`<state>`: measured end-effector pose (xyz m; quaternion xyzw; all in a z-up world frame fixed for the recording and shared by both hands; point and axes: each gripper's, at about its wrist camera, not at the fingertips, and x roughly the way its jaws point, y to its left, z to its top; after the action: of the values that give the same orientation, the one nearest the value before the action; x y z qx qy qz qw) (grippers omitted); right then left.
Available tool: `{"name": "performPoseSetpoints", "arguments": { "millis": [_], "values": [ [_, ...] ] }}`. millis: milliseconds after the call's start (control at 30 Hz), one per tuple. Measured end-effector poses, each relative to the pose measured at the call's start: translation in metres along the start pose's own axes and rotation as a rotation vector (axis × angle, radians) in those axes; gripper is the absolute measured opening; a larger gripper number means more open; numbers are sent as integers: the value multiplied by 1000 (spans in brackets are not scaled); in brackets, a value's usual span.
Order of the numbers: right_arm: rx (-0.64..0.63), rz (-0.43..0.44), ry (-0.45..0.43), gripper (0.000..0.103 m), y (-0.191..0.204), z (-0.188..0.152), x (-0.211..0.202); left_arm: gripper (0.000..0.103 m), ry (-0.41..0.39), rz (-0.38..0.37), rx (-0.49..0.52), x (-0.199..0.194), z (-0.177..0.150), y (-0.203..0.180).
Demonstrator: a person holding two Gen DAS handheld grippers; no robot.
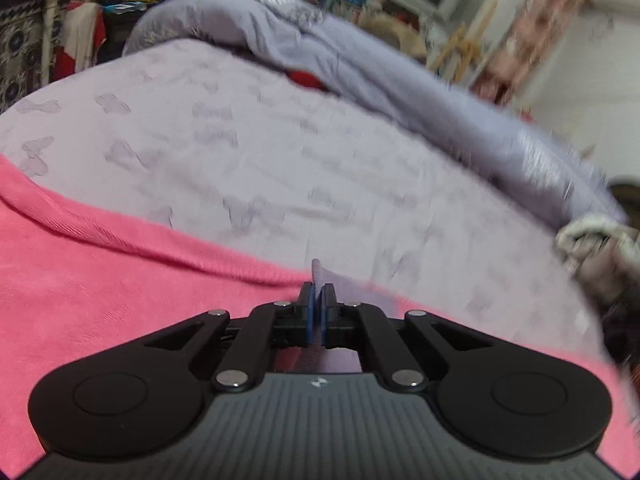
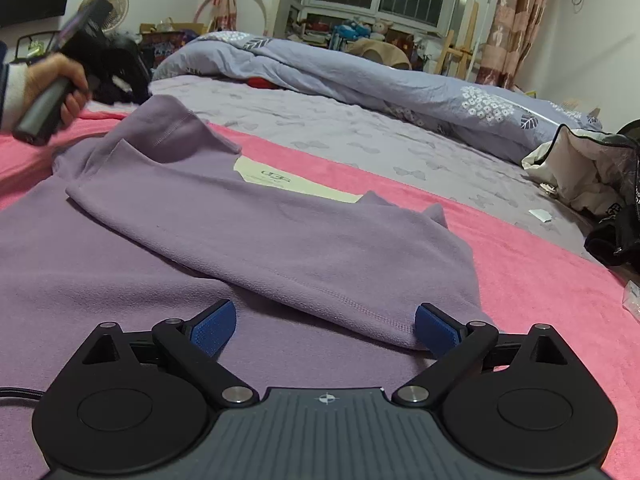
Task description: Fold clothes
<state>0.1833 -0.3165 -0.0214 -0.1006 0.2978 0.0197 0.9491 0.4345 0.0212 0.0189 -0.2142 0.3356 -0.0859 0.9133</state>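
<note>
A purple fleece garment [image 2: 248, 240] lies partly folded on a pink blanket [image 2: 540, 280] on the bed, with a cream label [image 2: 280, 182] showing at its neck. My right gripper [image 2: 324, 326] is open, its blue pads [image 2: 212, 328] on either side of the garment's near hem. My left gripper [image 1: 318, 312] is shut on a pinch of the purple garment [image 1: 320, 276] and holds it over the pink blanket [image 1: 100, 288]. In the right wrist view the left gripper's body [image 2: 92, 40] is held by a hand at the upper left, blurred.
A lilac bedsheet [image 2: 360, 132] lies beyond the blanket. A crumpled blue-grey duvet [image 2: 400, 84] runs along the far side. A white and black bag [image 2: 592, 176] sits at the right. A fan [image 2: 112, 0], shelves and a window stand behind the bed.
</note>
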Motion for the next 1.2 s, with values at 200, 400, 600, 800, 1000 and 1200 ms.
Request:
{"name": "performPoseSetpoints", "arguments": {
  "millis": [200, 400, 600, 800, 1000, 1200],
  "values": [
    [11, 0, 9, 100, -2, -1, 1, 0, -163, 33, -77, -59, 39, 16],
    [25, 8, 19, 101, -5, 0, 2, 0, -344, 126, -163, -143, 76, 58],
    [60, 34, 38, 103, -12, 0, 4, 0, -441, 206, -202, -208, 83, 89],
    [173, 91, 40, 100, -38, 4, -6, 0, -433, 103, -81, -226, 71, 48],
    [428, 64, -117, 103, -121, -26, -63, 0, -332, -174, 285, -226, 47, -87],
    [706, 22, -98, 103, -183, -98, -71, 4, -31, -366, 576, -143, -69, -229]
  ]
}}
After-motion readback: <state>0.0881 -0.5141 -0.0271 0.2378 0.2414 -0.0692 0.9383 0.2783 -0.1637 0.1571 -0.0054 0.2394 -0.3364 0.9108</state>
